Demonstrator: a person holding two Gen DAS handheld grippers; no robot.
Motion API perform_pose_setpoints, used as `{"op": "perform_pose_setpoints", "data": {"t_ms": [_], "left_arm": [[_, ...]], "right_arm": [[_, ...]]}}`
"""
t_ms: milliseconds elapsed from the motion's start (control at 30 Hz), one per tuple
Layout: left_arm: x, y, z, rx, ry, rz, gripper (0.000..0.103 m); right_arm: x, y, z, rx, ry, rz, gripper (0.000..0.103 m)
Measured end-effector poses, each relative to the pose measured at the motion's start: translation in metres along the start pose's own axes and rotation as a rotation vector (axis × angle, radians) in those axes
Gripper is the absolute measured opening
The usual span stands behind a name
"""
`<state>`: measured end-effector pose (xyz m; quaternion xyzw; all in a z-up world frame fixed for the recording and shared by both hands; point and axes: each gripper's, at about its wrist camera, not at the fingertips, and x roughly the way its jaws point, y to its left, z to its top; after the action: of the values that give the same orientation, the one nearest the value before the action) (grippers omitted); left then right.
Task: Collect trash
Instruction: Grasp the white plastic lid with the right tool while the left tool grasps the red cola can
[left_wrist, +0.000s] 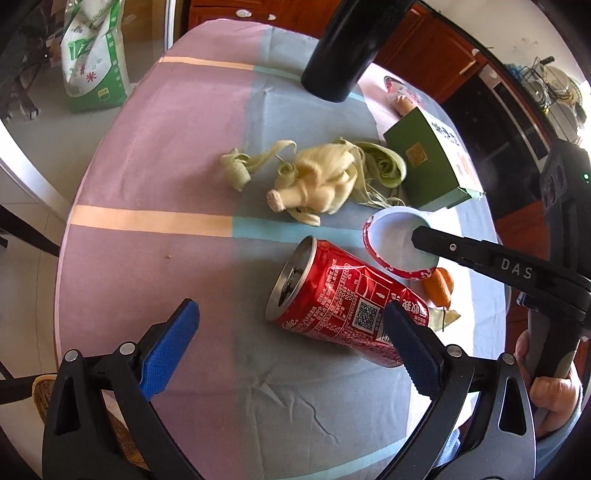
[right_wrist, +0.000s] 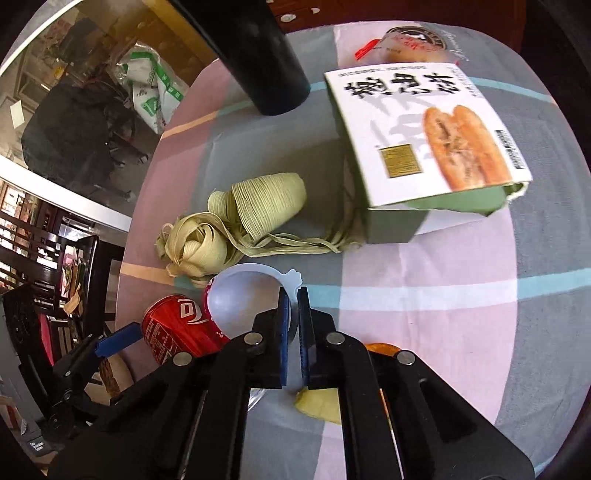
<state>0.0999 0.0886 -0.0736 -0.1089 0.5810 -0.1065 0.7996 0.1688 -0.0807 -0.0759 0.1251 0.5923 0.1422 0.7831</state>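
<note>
My left gripper (left_wrist: 291, 332) stands open above the tablecloth. A dented red cola can (left_wrist: 332, 306) lies on its side just ahead of it, its base beside the right blue pad (left_wrist: 410, 347). My right gripper (right_wrist: 293, 306) is shut on the rim of a white plastic cup (right_wrist: 243, 299) with a red outside; in the left wrist view its tip (left_wrist: 419, 236) reaches into the cup (left_wrist: 395, 240). Corn husks (left_wrist: 317, 181) lie behind the can, and they show past the cup in the right wrist view (right_wrist: 240, 218).
A green and white food box (right_wrist: 424, 140) lies at the back right and a dark bottle (right_wrist: 266, 59) stands behind the husks. An orange carrot piece (left_wrist: 437, 286) and a pale scrap (right_wrist: 321, 402) lie beside the cup. A wrapped snack (right_wrist: 410, 44) sits at the far edge of the round table (left_wrist: 147, 147).
</note>
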Motion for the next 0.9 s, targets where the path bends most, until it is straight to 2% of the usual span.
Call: {"op": "perform_pose_setpoints", "data": {"t_ms": [267,400,533,733,900], "left_arm": [[0.018,-0.046,0.010,0.063,0.021,-0.016,0.100],[0.028,-0.067,0.020,0.136,0.043,0.068,0.099],[0.017,-0.068,0.022,0.051,0.012,0.062,0.099],[0.019,-0.072,0.012,-0.104,-0.019,0.175,0.099],[0.020,-0.075,-0.007,-0.104,-0.028,0.256,0.099]], "right_arm": [[-0.037,-0.052,-0.015,0.109,-0.061,0.007,0.005],[-0.052,-0.077,-0.023,0.145,-0.085,0.005,0.005],[-0.062,-0.094,-0.031,0.161,-0.102,0.008,0.005],[-0.064,-0.114,-0.040,0.187,-0.112,0.060,0.005],[-0.070,-0.120,-0.048,0.181,-0.120,0.093,0.005]]}}
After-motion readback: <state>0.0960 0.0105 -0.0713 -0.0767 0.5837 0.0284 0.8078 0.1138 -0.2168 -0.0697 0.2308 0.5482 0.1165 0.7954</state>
